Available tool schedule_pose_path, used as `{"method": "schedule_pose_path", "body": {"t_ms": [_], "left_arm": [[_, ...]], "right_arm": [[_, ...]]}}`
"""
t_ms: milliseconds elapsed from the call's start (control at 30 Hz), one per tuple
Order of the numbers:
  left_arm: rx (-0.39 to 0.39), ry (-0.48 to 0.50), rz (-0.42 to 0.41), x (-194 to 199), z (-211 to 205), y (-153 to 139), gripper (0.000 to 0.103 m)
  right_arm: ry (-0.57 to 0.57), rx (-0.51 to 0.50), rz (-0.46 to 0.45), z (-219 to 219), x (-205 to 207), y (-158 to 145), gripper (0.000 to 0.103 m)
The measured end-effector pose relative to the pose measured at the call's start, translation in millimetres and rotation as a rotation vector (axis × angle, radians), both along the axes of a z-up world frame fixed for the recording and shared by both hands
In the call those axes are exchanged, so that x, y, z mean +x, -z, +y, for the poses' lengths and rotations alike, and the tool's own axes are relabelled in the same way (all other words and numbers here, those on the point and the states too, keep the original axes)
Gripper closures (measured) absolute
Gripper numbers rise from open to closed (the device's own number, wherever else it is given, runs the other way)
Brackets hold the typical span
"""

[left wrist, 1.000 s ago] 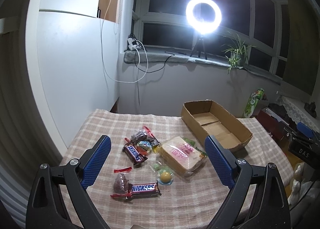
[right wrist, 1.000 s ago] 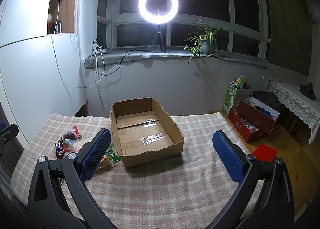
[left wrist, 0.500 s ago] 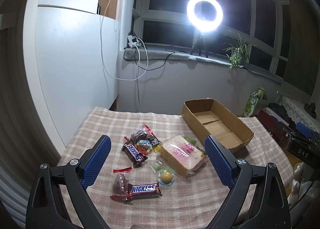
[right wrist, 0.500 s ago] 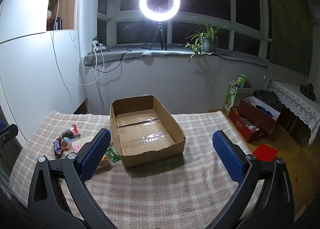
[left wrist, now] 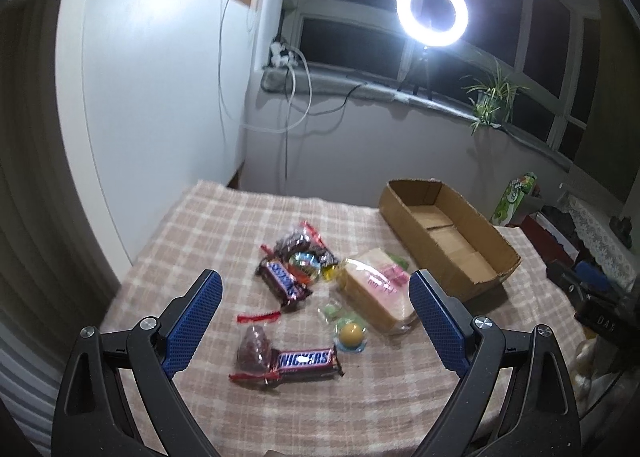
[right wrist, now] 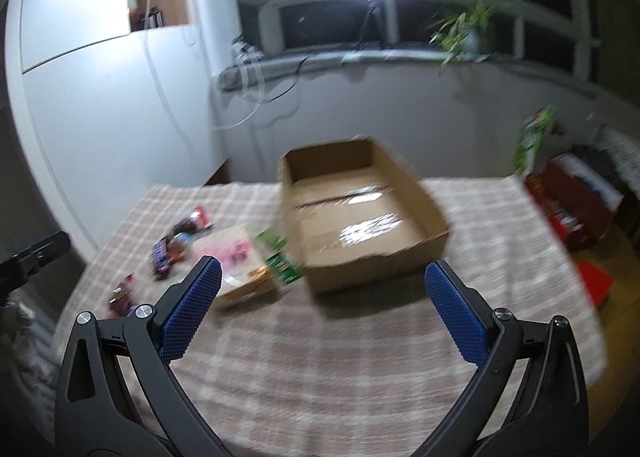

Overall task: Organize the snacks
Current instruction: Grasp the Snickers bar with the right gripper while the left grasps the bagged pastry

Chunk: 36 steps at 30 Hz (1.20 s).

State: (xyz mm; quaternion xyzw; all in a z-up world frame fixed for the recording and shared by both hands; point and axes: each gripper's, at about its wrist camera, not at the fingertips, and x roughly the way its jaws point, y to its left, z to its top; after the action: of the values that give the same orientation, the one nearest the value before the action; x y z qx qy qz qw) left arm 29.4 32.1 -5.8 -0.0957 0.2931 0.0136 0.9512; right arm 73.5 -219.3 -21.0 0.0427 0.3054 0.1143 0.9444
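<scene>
Snacks lie in a loose heap on the checked tablecloth: a Snickers bar nearest me, a second Snickers bar, a wrapped sandwich, a yellow jelly cup and several small wrapped sweets. An empty cardboard box sits to their right. My left gripper hovers open above the near snacks, holding nothing. In the blurred right wrist view, my right gripper is open over bare cloth in front of the box, with the sandwich to its left.
A white cabinet borders the table on the left. A ring light and a potted plant stand on the windowsill behind. A red box and green bag sit on the floor to the right.
Both grippers have tilted down and moved forward toward the table, so the snacks and box look closer. The right wrist view is now blurred from motion. Neither gripper's opening changed.
</scene>
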Motion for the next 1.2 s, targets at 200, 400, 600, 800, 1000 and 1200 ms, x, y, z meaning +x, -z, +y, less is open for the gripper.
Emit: {"method": "schedule_pose_path", "body": {"t_ms": [200, 400, 600, 800, 1000, 1200], "left_arm": [[-0.064, -0.015, 0.053, -0.6, 20.3, 20.3, 0.008], [-0.107, -0.036, 0.117, -6.1, 40.9, 43.5, 0.009], [-0.113, -0.040, 0.156, -13.7, 54.1, 61.7, 0.016], [-0.157, -0.018, 0.192, -5.4, 59.4, 77.5, 0.024], [-0.204, 0.008, 0.233, 11.7, 67.3, 93.1, 0.027], [-0.251, 0.009, 0.259, 24.1, 80.5, 103.9, 0.030]], "right_arm": [[-0.132, 0.066, 0.097, 22.8, 9.2, 24.2, 0.000], [-0.232, 0.059, 0.145, 51.3, 10.9, 42.5, 0.000], [-0.337, 0.025, 0.183, 89.8, 8.9, 57.0, 0.011], [-0.444, -0.008, 0.189, 128.1, 4.1, 65.4, 0.022], [-0.563, -0.105, 0.160, 159.5, 9.3, 71.0, 0.028], [-0.718, -0.198, 0.158, 182.3, 26.5, 78.4, 0.028]]}}
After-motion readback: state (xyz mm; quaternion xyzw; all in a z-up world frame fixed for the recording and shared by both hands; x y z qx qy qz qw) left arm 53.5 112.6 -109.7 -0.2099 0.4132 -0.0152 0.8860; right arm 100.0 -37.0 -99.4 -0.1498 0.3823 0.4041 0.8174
